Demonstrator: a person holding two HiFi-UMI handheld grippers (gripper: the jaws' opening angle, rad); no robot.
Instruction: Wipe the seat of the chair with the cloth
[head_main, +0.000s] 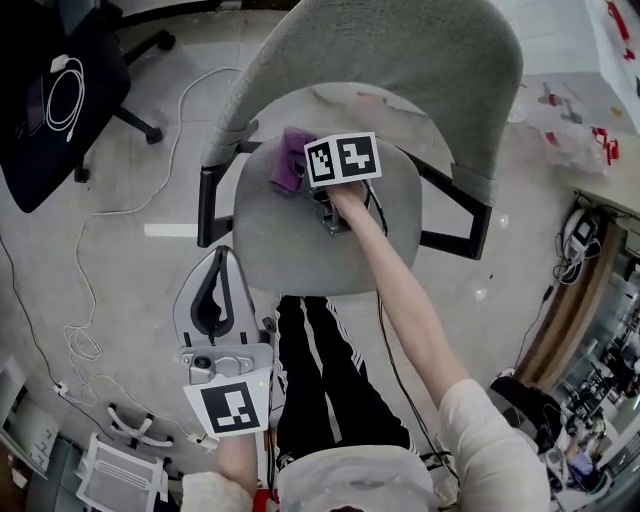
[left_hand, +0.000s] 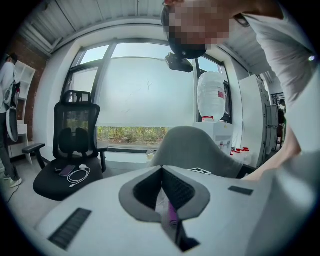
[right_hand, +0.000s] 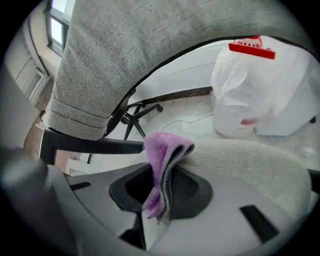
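Note:
The grey chair stands in front of me, its seat (head_main: 300, 250) in the middle of the head view and its backrest (head_main: 400, 60) behind. A purple cloth (head_main: 290, 160) lies bunched on the seat's back left part. My right gripper (head_main: 308, 178) rests on the seat, shut on the cloth (right_hand: 162, 147), which folds up out of the jaws (right_hand: 165, 172) over the grey seat (right_hand: 250, 165). My left gripper (head_main: 218, 258) hangs off the seat's front left edge, shut (left_hand: 162, 169), holding nothing that I can see.
A black office chair (head_main: 50, 100) with a white cable and a phone on it stands at the far left. Cables (head_main: 90, 340) trail over the floor. A white plastic bag (right_hand: 260, 95) sits behind the grey chair. My legs (head_main: 330, 380) are under the seat's front.

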